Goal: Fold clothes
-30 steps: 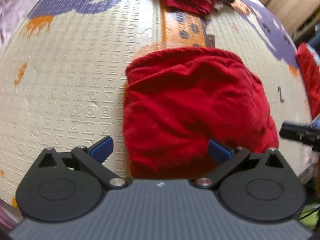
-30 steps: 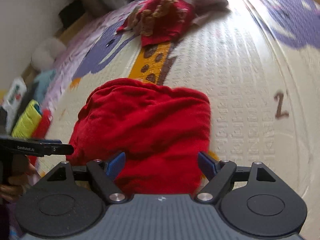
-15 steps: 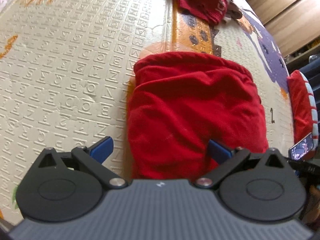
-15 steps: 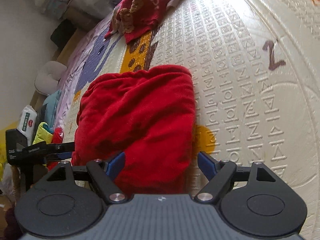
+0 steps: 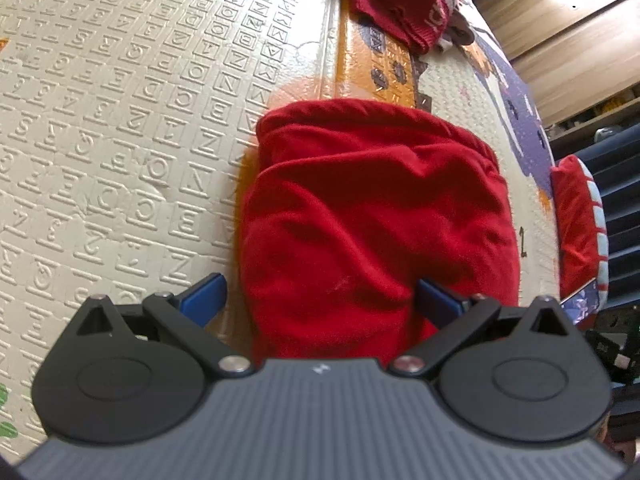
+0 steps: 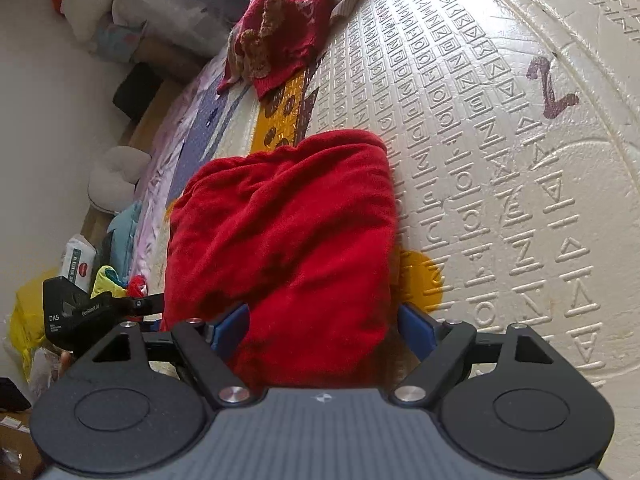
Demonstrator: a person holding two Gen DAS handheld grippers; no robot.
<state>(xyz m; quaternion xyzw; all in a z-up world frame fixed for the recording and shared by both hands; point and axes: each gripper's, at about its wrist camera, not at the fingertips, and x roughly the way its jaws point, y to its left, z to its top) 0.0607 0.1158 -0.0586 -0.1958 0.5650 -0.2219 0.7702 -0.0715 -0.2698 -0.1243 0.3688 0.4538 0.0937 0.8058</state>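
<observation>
Left wrist view: over the last second the camera has drawn nearer and tilted, so the red garment (image 5: 372, 216) fills more of the frame, while its shape is unchanged, a compact folded bundle on the play mat (image 5: 132, 128). The left gripper (image 5: 320, 300) has its jaws spread, holding nothing. That fits a fold just laid down or another about to be made. A red knitted piece (image 5: 400, 4) lies at 12 o'clock, wooden cabinets at 2 o'clock.

Right wrist view: the right gripper (image 6: 324, 322) likewise has released jaws straddling the garment's near end. Cushions and bags crowd 9 to 11 o'clock.
</observation>
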